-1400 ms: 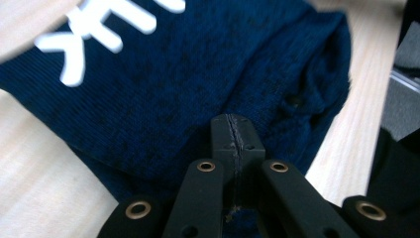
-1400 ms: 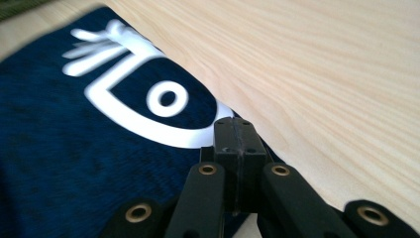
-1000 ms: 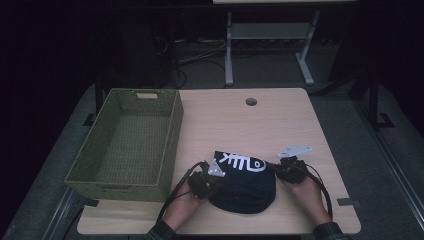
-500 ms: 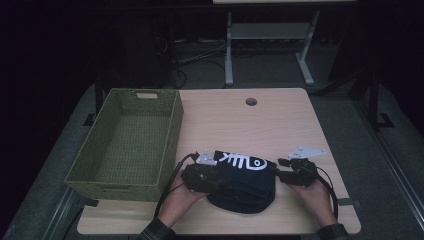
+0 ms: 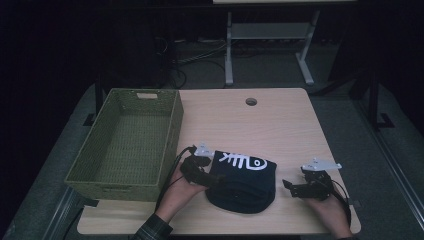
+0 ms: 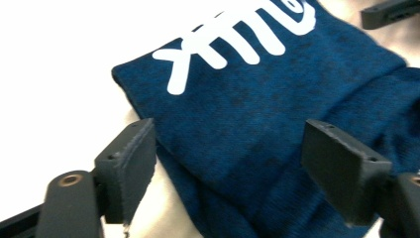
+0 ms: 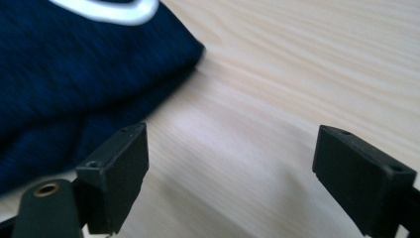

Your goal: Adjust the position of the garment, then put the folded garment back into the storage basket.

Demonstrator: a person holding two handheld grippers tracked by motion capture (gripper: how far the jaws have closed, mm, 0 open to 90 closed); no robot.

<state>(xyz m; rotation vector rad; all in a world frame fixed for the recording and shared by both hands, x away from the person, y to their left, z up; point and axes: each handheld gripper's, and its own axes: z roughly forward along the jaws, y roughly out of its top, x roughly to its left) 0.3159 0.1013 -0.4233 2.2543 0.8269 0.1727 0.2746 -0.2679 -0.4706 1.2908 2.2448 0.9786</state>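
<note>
No words or numbers are readable; the dark blue garment [image 5: 243, 181] bears what looks like a white fish-skeleton sign [image 5: 239, 160].

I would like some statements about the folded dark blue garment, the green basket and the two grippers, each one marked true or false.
1. The dark blue garment lies inside the green basket. False: it lies on the table, to the right of the basket.
2. The basket has nothing in it. True.
3. The right gripper is shut on the garment. False: its jaws have just been opening and stand apart over bare table, beside the cloth.
4. The left gripper has open jaws with the garment between them. True.
5. The garment bears a white fish-bone print. True.
</note>
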